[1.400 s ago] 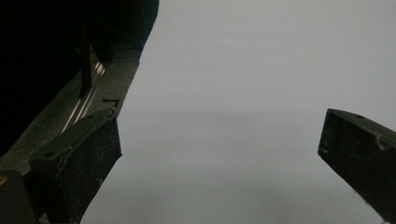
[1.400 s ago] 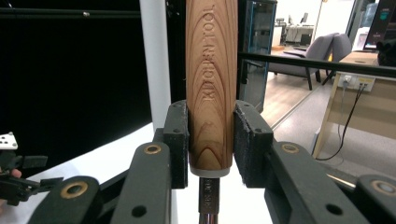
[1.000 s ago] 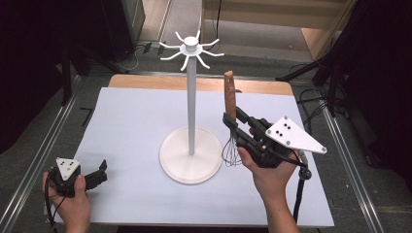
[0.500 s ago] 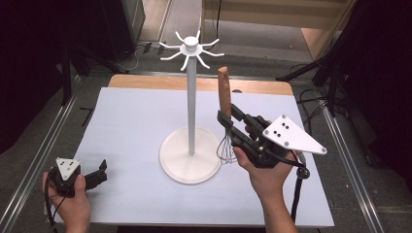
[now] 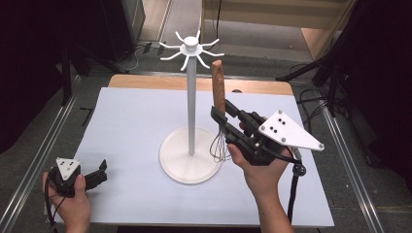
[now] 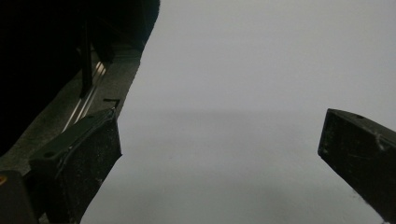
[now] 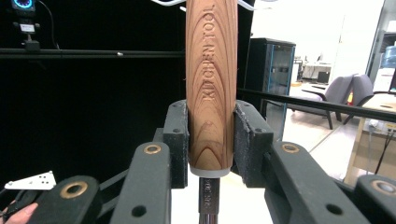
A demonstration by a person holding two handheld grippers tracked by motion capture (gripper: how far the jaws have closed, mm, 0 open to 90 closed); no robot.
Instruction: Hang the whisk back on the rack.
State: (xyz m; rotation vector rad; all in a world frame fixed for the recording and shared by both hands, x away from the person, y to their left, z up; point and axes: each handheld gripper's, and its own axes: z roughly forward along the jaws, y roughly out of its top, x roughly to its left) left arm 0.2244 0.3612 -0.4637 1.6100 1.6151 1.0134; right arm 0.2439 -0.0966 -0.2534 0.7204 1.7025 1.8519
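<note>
Right tongs (image 5: pixel 219 116), pinching the whisk (image 5: pixel 219 97) by the base of its wooden handle, have carried it upright closer to the hook stand (image 5: pixel 191 97), ready for hanging; left tongs (image 5: pixel 99 171) rest spread on the desk (image 5: pixel 131 121).

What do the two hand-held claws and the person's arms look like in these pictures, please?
Both are black two-jaw tools. The right claw carries a large grey three-cornered plate with dark dots, brass-coloured pivot pins on its linkage, and a black cable looping below. The left claw has a smaller grey plate of the same kind and flat black pads. The forearms are bare, without sleeves.
</note>
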